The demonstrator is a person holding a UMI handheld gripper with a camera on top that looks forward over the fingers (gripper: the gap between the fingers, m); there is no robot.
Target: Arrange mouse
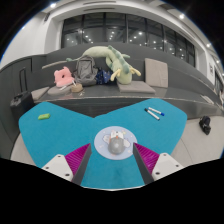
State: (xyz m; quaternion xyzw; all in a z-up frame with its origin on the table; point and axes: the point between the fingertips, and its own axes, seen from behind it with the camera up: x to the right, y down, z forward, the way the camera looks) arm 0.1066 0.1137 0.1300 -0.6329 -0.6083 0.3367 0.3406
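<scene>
Pink-padded fingers (pixel 78 157) reach forward from the near side, and the gripper (pixel 112 160) is spread wide, holding nothing. Between the two tips, slightly ahead of them, sits the mouse (pixel 117 144), a small grey thing resting on a round white disc (pixel 116 138) that lies on the table (pixel 60 135). Gaps show on both sides of the mouse, so the jaws bracket it without touching it.

That is the relation the next move turns on: the mouse lies dead ahead and nearly centred between the jaws, perhaps a touch right of centre. Its long axis seems to run near to far, along the fingers, though it is too small to be sure. If so, closing would pinch it across its narrow sides, probably after a short push forward.

On the teal table, a small green block (pixel 43 116) lies to the far left and a white and blue pen-like item (pixel 153 113) to the far right, both well apart from the mouse.

Beyond the table, a grey sofa (pixel 155 72) holds a green plush toy (pixel 112 62), a pink toy (pixel 63 77) and a bag-like heap (pixel 87 70). Large windows (pixel 130 30) line the far wall under ceiling lights.
</scene>
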